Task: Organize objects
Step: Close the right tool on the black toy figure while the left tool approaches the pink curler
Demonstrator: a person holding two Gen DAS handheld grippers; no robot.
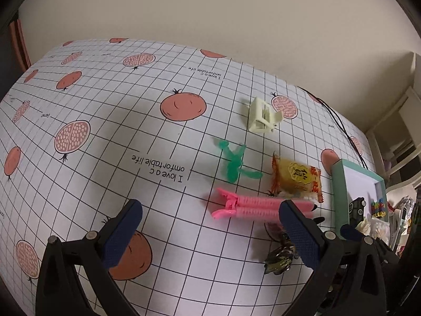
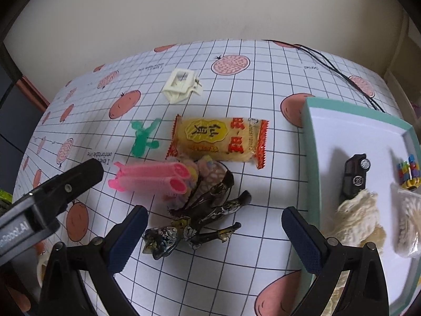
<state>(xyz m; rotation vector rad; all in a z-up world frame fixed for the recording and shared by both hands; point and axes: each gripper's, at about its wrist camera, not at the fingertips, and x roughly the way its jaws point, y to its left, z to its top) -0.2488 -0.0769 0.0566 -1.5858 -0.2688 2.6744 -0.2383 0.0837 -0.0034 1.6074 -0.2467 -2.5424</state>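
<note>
The right gripper hangs released, its 2 fingers straddling the dark figurine on the table. The left gripper is spread wide, pink clip just beyond.

both wrist views low over the table, forward-facing, perhaps side by side, sharing the pink clip

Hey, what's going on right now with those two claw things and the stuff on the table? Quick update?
Both grippers, left and right, open, empty. Dark figurine between right fingers. Tray partly filled. Pink clip and snack packet close behind.
</note>
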